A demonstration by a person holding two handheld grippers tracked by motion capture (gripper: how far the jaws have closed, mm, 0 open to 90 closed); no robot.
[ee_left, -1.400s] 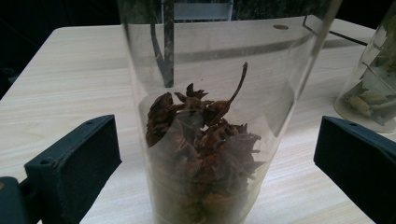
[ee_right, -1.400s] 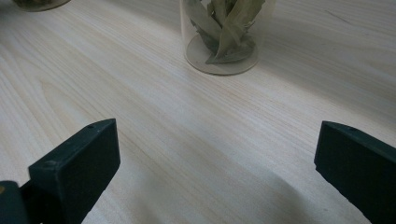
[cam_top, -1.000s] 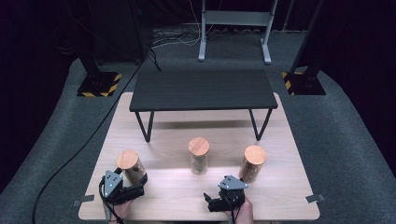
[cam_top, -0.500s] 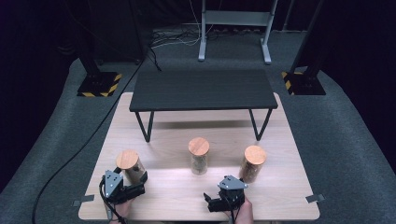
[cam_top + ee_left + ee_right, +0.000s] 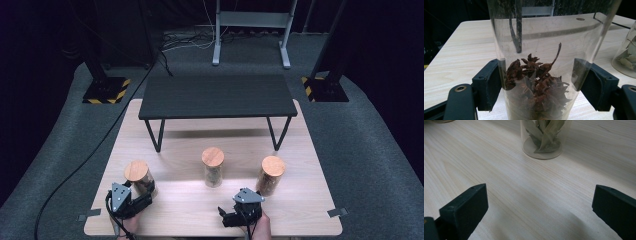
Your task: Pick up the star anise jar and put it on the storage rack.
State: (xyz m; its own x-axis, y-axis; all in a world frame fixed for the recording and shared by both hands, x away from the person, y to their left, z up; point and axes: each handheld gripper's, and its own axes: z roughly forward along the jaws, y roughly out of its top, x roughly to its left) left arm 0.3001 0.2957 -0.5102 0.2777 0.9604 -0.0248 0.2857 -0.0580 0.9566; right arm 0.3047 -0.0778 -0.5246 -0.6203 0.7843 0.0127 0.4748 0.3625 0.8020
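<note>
Left gripper (image 5: 540, 87): jaws had just been closing and now pinched the left jar (image 5: 544, 62), clear-walled, holding dark star anise, standing at the near-left of the wooden table (image 5: 320, 200). Right gripper (image 5: 539, 212): jaws spread wide over bare wood, short of the bay-leaf jar (image 5: 545, 137). Risk, judged: smooth wall, low grip; a lift could tilt or slip the jar. No labels or writing legible.

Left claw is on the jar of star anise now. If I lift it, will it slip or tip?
The jar of star anise looks like smooth clear glass or plastic, so it may slip between the left claw pads. It is tall, narrow and wooden-lidded, so probably tippy if nudged. Loose dried contents suggest it is light.
</note>
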